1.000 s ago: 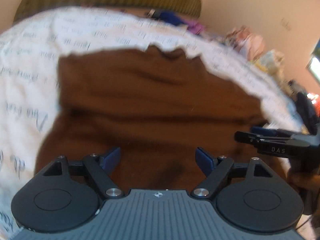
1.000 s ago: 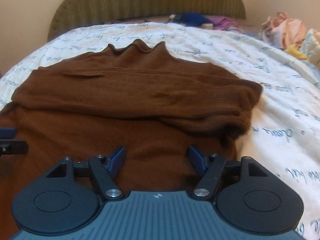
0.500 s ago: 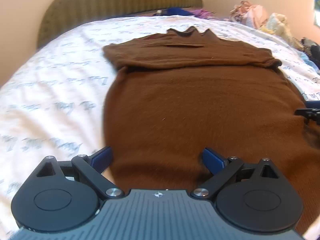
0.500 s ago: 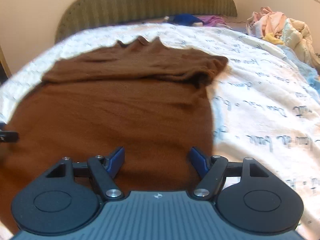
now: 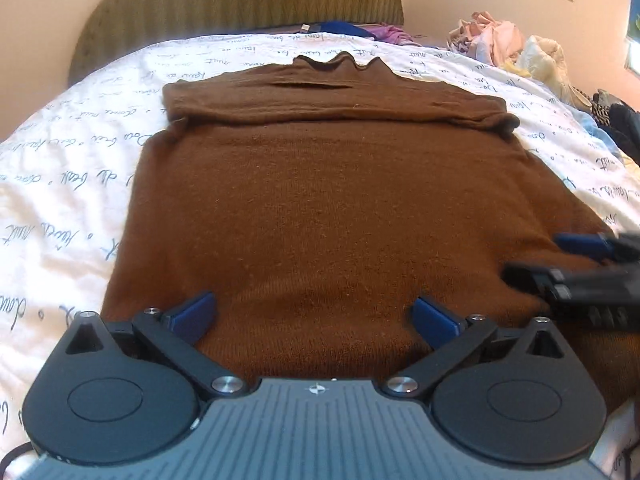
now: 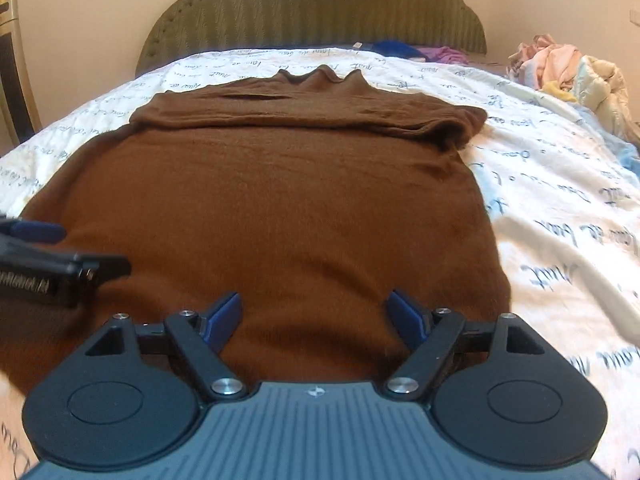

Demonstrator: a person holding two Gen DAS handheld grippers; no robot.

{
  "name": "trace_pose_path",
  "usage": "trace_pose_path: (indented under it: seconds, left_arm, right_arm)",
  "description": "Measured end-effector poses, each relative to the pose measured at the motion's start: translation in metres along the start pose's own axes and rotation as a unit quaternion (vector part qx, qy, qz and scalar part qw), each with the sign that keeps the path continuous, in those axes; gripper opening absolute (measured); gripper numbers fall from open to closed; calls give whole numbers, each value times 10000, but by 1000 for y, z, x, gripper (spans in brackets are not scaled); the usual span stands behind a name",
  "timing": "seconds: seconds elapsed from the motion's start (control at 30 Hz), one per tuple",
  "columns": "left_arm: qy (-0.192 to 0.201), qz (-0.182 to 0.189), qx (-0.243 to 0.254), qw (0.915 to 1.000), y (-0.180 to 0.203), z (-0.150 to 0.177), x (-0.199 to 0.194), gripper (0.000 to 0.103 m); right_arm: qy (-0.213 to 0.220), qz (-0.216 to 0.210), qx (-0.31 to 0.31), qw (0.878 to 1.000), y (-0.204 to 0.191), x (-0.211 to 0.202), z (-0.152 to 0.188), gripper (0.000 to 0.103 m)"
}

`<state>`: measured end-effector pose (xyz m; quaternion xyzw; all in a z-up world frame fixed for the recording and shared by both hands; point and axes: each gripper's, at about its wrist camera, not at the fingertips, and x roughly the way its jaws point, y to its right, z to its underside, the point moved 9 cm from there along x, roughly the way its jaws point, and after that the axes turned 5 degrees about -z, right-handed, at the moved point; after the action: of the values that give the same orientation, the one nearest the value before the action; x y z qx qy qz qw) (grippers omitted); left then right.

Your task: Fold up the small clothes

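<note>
Both jaws are spread wide and empty, the left gripper [image 5: 314, 312] and right gripper [image 6: 316, 312] having been drawn back to the lower frame. The brown sweater [image 5: 328, 208] lies flat mid-frame on the bed [image 5: 80, 184], sleeves seemingly folded across its top. A hem-to-collar fold is probably due next.

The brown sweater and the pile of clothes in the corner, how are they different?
The brown sweater lies spread flat in the middle of the bed, its sleeves folded across the top; the pile of clothes is heaped and crumpled at the far right edge. The sweater is one dark colour; the pile mixes pale pinks, yellows and creams. Both open grippers face the sweater, not the pile. Both rest on the bed.
</note>
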<state>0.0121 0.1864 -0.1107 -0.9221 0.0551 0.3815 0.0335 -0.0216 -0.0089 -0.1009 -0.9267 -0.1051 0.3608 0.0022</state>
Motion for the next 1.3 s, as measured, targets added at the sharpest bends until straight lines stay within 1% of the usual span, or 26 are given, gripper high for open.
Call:
trace_pose_path:
  seconds: [0.1,0.27,0.3,0.33,0.4,0.47,0.53,0.57,0.63,0.7,0.73,0.8,0.83,0.87,0.97,1.03,1.1,1.2,1.23,1.3]
  left_arm:
    - [52,-96,17,9999,0,5,-4,103]
    - [139,-196,52,9997,0,12,-11,103]
    - [147,-222,71,9996,0,13,-12,103]
    - [148,-244,67,9996,0,15,-14,103]
    - [146,-258,18,9996,-1,18,-18,103]
    - [150,-272,28,9995,-2,22,-22,103]
    - [171,-282,0,9995,-3,26,-27,103]
    - [177,-293,16,9994,-3,28,-28,103]
    - [186,-319,52,9993,-2,31,-31,103]
    - [206,-342,83,9992,-3,35,-33,103]
    - [216,-342,91,9991,-3,37,-35,103]
    - [203,-338,85,9992,-4,39,-37,103]
    - [189,-335,96,9992,-4,40,-38,103]
    - [176,-331,121,9992,-5,41,-39,103]
    - [155,-287,142,9994,-8,47,-45,103]
    - [159,-325,215,9991,-10,52,-50,103]
    - [126,-256,154,9995,-14,59,-56,103]
    - [94,-205,105,9997,-21,65,-67,103]
    - [80,-149,-45,9998,-25,65,-74,103]
    - [82,143,-459,9988,-36,65,-87,103]
  right_arm:
    - [20,67,-84,9999,-5,-16,13,80]
    - [71,55,0,10000,-4,-33,26,80]
    - [60,63,-8,10000,-4,-35,27,80]
    - [42,69,5,10000,-5,-38,30,83]
    - [-95,77,9,9999,-5,-42,34,84]
    - [-54,154,142,9998,-5,-47,31,85]
    - [-28,128,264,9996,-7,-48,24,85]
    - [53,118,266,9996,-9,-48,19,85]
    - [191,54,313,9993,-13,-45,9,85]
    - [238,-61,336,9991,-20,-38,3,86]
    - [200,-52,256,9995,-23,-32,2,87]
    - [-114,108,50,9999,-26,-18,13,88]
    - [-92,105,29,9999,-27,-19,18,91]
    - [-21,77,34,10000,-27,-23,23,91]
    - [-64,-16,33,10000,-23,-36,35,91]
    - [-77,-32,-11,10000,-23,-45,43,91]
    - [-14,-24,-117,9999,-25,-53,51,91]
    - [-72,-212,23,9997,-20,-68,50,92]
    - [14,-243,67,9997,-17,-77,49,92]
    - [269,-164,126,9994,-3,-97,52,93]
